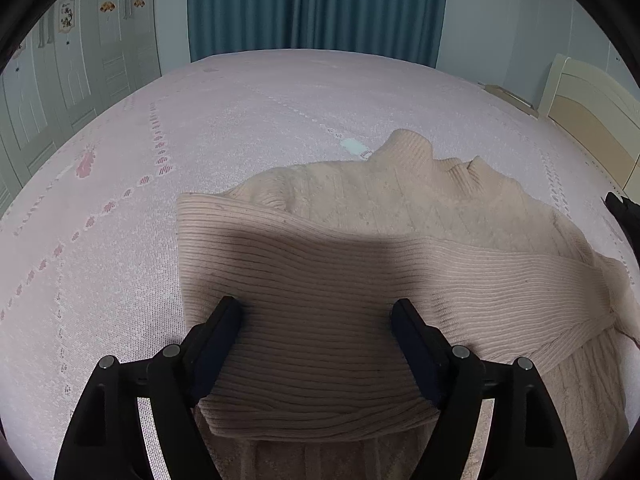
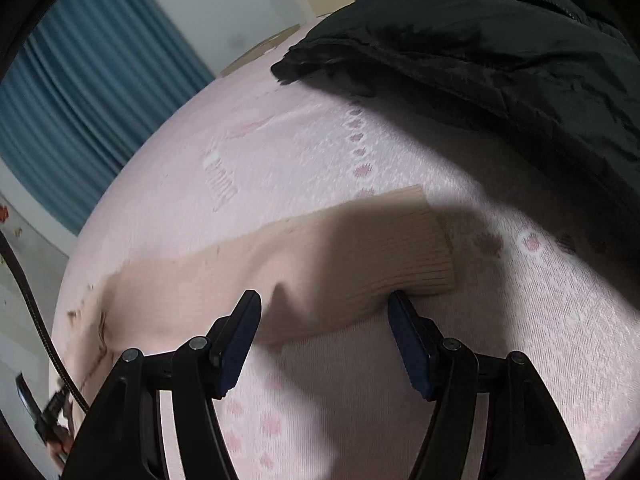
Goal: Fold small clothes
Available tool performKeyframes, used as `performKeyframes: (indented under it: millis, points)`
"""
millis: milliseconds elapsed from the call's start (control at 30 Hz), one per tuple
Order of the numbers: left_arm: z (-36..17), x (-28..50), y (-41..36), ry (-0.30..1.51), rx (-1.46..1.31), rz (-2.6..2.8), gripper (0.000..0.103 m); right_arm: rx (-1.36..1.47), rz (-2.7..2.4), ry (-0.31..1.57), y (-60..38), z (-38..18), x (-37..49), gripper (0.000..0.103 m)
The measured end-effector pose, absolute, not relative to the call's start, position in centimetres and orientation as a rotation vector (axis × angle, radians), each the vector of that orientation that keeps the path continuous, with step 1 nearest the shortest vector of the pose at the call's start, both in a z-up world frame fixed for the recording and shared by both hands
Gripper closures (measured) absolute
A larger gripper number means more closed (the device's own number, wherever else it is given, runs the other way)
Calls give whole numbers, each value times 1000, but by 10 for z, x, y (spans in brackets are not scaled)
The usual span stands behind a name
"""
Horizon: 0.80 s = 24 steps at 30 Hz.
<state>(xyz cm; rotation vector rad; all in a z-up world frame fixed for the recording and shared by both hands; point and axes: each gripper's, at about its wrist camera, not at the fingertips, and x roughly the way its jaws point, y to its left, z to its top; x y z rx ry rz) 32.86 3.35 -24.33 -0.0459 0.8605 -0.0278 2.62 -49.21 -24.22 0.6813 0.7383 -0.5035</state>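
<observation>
A beige knit sweater (image 1: 360,208) lies on the pink bedspread (image 1: 200,120), collar toward the far side. Its wide ribbed band (image 1: 320,288) is folded over the body. My left gripper (image 1: 316,316) stands open over that band, one finger at each side of it, the fabric lying loose between them. In the right wrist view the sweater's sleeve (image 2: 320,264) stretches across the bed and ends in a ribbed cuff (image 2: 416,252). My right gripper (image 2: 324,312) is open at the sleeve's near edge, close to the cuff, with the pads not pressing on the cloth.
A black padded jacket (image 2: 480,40) lies on the bed just beyond the cuff; its edge shows at the right of the left wrist view (image 1: 624,216). Teal curtains (image 1: 316,4), a cream headboard (image 1: 592,120) and wardrobe doors (image 1: 80,60) surround the bed. A dark cable (image 2: 36,320) hangs at left.
</observation>
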Motion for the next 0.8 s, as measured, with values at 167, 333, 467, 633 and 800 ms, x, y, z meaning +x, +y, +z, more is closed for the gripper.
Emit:
performKeyframes:
  millis: [167,333,467,633,800]
  points:
    - [-242,327,34,859,-45,-25,26,611,-549,758,-493,-239,41,56]
    - [-236,320,38,855,-63,-26,26,522,-543,780,-484,-229,51,93]
    - [-223,303,53,855,-131,-34,26,418,-529,737,-458,-186,50,93]
    - [-206,280,87,856,-195,-19,26,304,-486,700,-413,-129,72,93]
    - [-191,258,128,859,-266,-1,26,198,-407,659,-353,-87,115,93]
